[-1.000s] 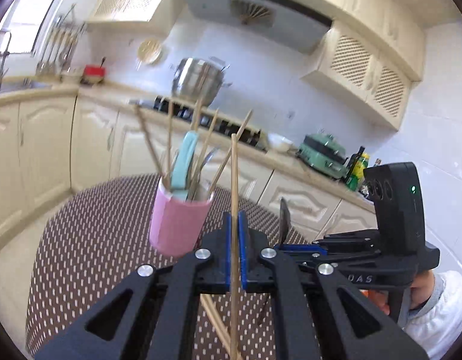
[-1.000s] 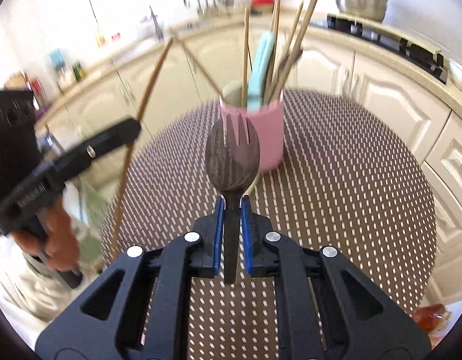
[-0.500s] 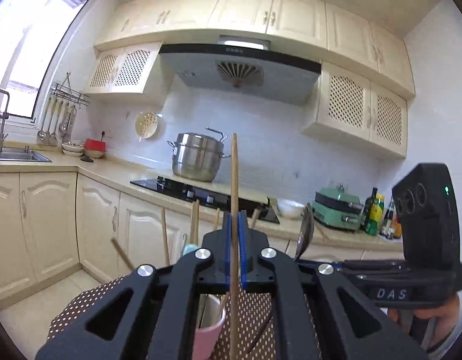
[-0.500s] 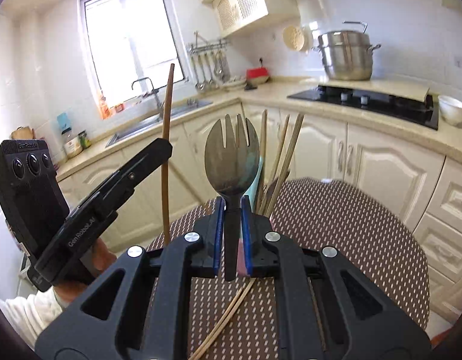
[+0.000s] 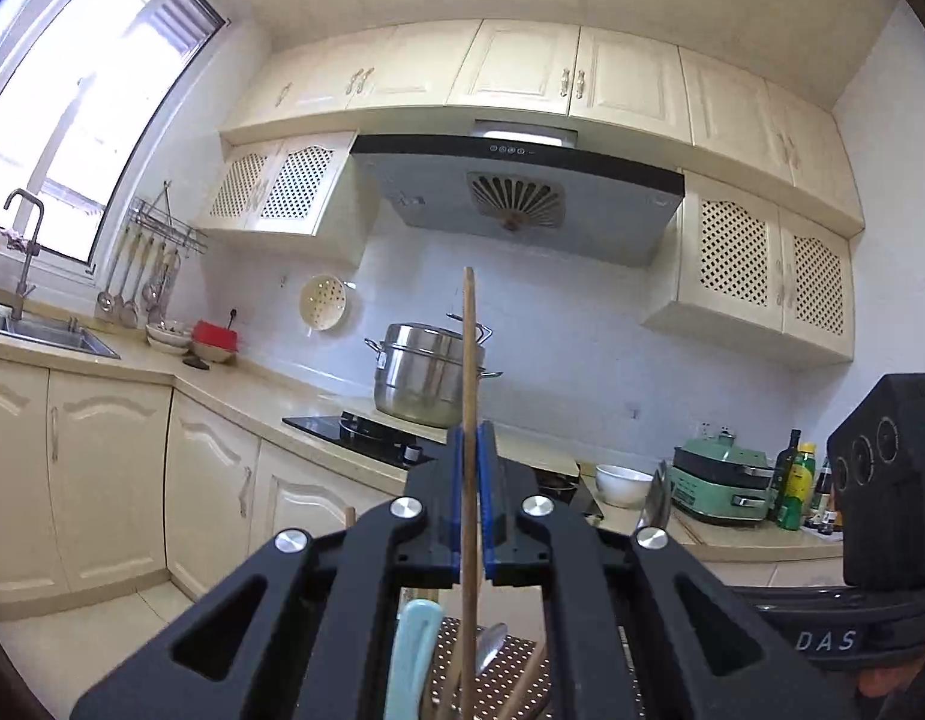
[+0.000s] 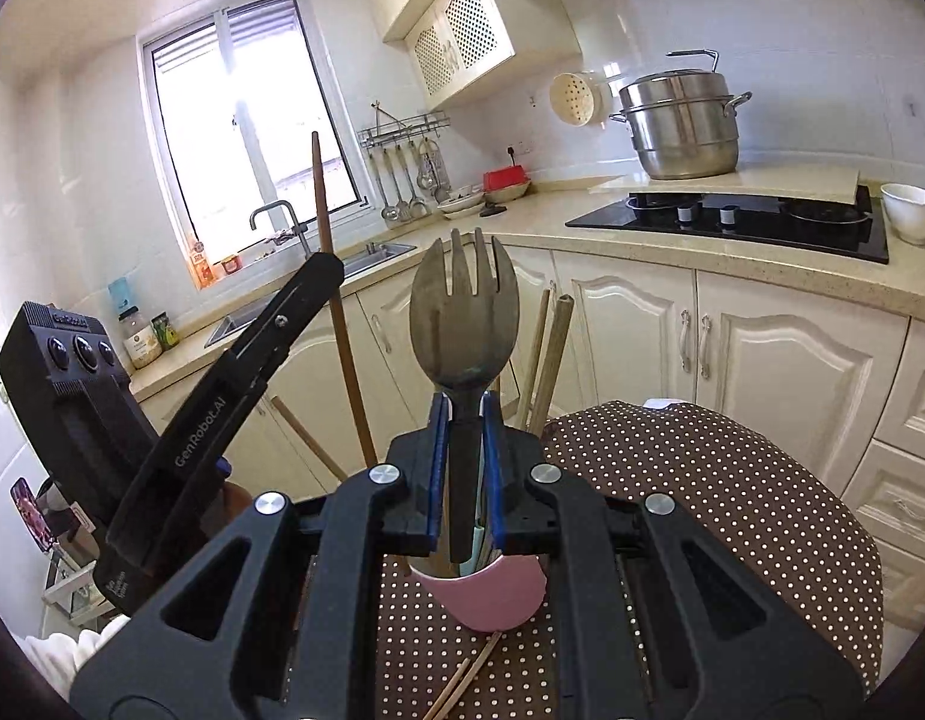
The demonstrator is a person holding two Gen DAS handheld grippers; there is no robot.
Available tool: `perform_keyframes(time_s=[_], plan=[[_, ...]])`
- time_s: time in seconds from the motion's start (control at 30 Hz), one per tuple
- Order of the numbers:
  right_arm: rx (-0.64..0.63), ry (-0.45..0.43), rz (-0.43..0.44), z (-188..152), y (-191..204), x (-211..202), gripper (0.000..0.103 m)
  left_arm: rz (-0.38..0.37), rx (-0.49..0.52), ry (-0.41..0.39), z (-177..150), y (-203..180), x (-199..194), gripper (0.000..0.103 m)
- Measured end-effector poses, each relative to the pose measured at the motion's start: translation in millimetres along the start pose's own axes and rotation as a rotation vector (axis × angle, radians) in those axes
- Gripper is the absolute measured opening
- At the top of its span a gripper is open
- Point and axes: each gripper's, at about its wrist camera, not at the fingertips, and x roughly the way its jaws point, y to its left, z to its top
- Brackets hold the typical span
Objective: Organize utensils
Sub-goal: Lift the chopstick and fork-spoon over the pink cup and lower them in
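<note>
1. The left gripper (image 5: 474,504) has its blue pads pressed together on a wooden chopstick (image 5: 468,372), which stands upright between them and rises toward twelve o'clock in the left wrist view, its tip crossing the steel steamer pot (image 5: 429,378) on the counter behind.
2. The right gripper (image 6: 462,468) is clamped on the dark handle of a spork (image 6: 462,312), tines pointing to twelve o'clock, the bowl facing the camera.
3. In the right wrist view the left gripper appears at nine o'clock, slanting up, with the chopstick sticking out above and below its tip.
4. The pink utensil cup (image 6: 483,597) sits on the table directly beneath the right gripper, at six o'clock, partly hidden by the jaws; several wooden chopsticks (image 6: 549,348) stand in it, leaning toward one o'clock.
5. A pale blue utensil (image 5: 411,654) also stands in the cup, seen at six o'clock under the left gripper.
6. Loose chopsticks (image 6: 468,678) lie on the brown dotted tablecloth (image 6: 732,516) just in front of the cup.
7. Further out: a black hob (image 6: 744,216) at two o'clock and a sink (image 6: 318,282) at ten o'clock.
</note>
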Motion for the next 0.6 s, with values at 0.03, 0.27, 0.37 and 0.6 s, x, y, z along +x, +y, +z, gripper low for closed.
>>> perform_keyframes(time_s=[0.03,0.27,0.37,0.6], plan=[[-0.001,0.0,0.001,-0.9,-0.7,1.8,0.012,0.008,0.006,-0.01,-1.2,-0.1,1.2,0.005],[-0.014,0.024,0.011,-12.4,1.4,8.6,0.012,0.014,0.05,0.024,-20.6,-3.0,8.5,0.005],[-0.021,0.031,0.012,-16.5,4.4,9.2,0.012,0.015,0.074,0.047,-28.0,-2.7,5.1,0.005],[-0.048,0.051,0.0,-26.0,15.1,10.0,0.012,0.03,0.109,0.132,-33.3,3.0,-10.4,0.005]])
